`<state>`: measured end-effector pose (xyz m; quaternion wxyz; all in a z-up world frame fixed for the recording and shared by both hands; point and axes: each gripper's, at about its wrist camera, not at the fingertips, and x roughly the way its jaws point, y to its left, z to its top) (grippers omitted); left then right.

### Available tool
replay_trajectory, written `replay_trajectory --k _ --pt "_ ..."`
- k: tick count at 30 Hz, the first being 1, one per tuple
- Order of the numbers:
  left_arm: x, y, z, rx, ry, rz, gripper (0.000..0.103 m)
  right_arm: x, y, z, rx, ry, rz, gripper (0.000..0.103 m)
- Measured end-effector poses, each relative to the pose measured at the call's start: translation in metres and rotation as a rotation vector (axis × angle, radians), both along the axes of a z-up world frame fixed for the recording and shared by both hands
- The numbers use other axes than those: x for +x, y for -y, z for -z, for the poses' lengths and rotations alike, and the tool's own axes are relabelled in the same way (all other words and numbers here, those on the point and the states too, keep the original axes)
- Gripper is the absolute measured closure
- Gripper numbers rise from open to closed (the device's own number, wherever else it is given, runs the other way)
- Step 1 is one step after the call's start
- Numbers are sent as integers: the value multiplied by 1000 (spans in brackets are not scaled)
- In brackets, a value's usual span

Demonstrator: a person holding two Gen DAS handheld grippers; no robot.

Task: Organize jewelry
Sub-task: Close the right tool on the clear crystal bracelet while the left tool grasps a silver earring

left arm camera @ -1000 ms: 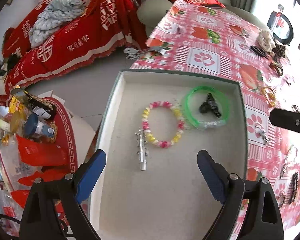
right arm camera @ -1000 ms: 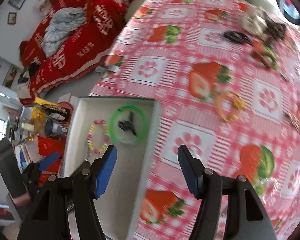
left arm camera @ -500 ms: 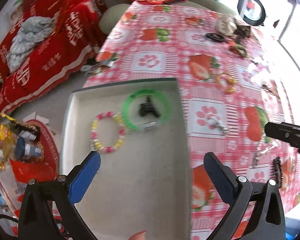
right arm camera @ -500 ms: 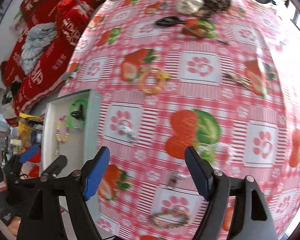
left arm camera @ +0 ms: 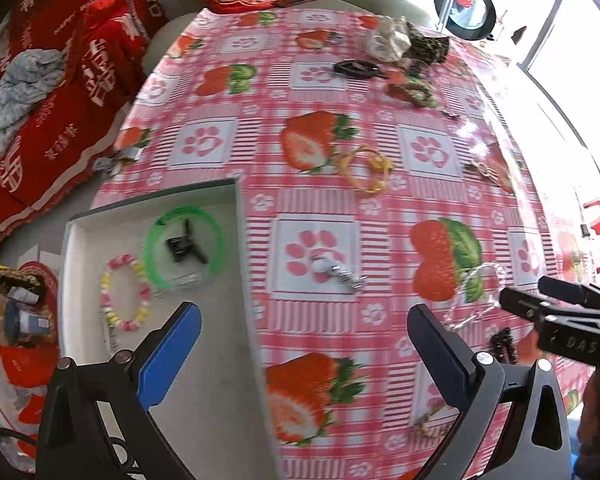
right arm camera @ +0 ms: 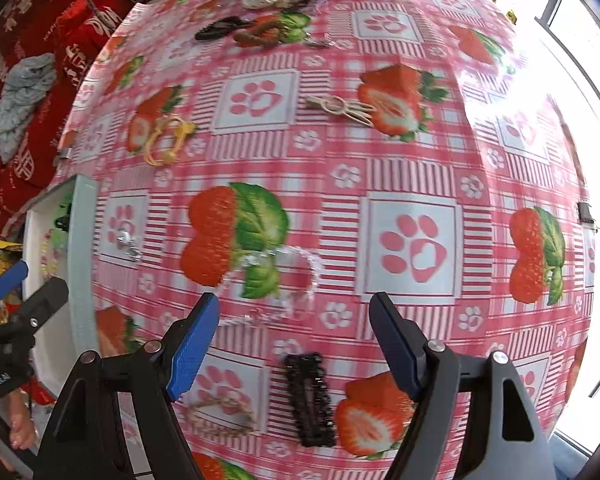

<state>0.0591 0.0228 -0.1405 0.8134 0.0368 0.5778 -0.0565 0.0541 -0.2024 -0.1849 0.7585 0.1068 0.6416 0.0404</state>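
A grey-rimmed tray (left arm camera: 240, 248) at the table's left edge holds a green bangle (left arm camera: 156, 236), a black clip (left arm camera: 184, 244) and a pink-and-yellow bead bracelet (left arm camera: 122, 296). My left gripper (left arm camera: 304, 340) is open and empty above the tray's right rim. My right gripper (right arm camera: 294, 334) is open and empty above a clear bead bracelet (right arm camera: 300, 258) and a black hair clip (right arm camera: 310, 398). A silver clip (left arm camera: 340, 272) and a yellow bangle (left arm camera: 366, 170) lie on the cloth. The right gripper shows at the left view's right edge (left arm camera: 556, 300).
The table has a pink strawberry-and-paw cloth (right arm camera: 412, 184). More hair ties and clips lie at the far side (left arm camera: 396, 60), a gold hairpin (right arm camera: 340, 108) mid-table and a braided piece (right arm camera: 220, 412) near the front. A red-covered sofa (left arm camera: 60, 80) stands left.
Both grippers have swung right, away from the tray and over the open cloth. The right gripper now sits above the clear bracelet and black clip. Both stay open.
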Motion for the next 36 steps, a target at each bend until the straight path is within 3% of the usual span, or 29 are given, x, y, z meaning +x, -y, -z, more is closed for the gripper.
replay_trajectory --k 11,15,20,25,31,34,36 --pt "16 30 19 -28 -37 7 3 2 6 16 -53 -10 -26 23" --pt "25 36 36 -27 -76 -26 6 4 3 21 -75 1 -62 35" --pt "31 44 51 22 -92 -49 6 8 -6 23 -122 33 -135 41" --pt "34 44 62 55 -96 -82 6 13 -21 25 -187 72 -224 43" --pt "39 38 74 62 -114 -122 6 16 -27 24 -184 102 -265 46" --pt "40 35 77 49 -118 -131 6 16 -30 22 -176 110 -282 54" --pt "41 33 78 34 -119 -129 11 13 -31 21 -173 117 -298 66"
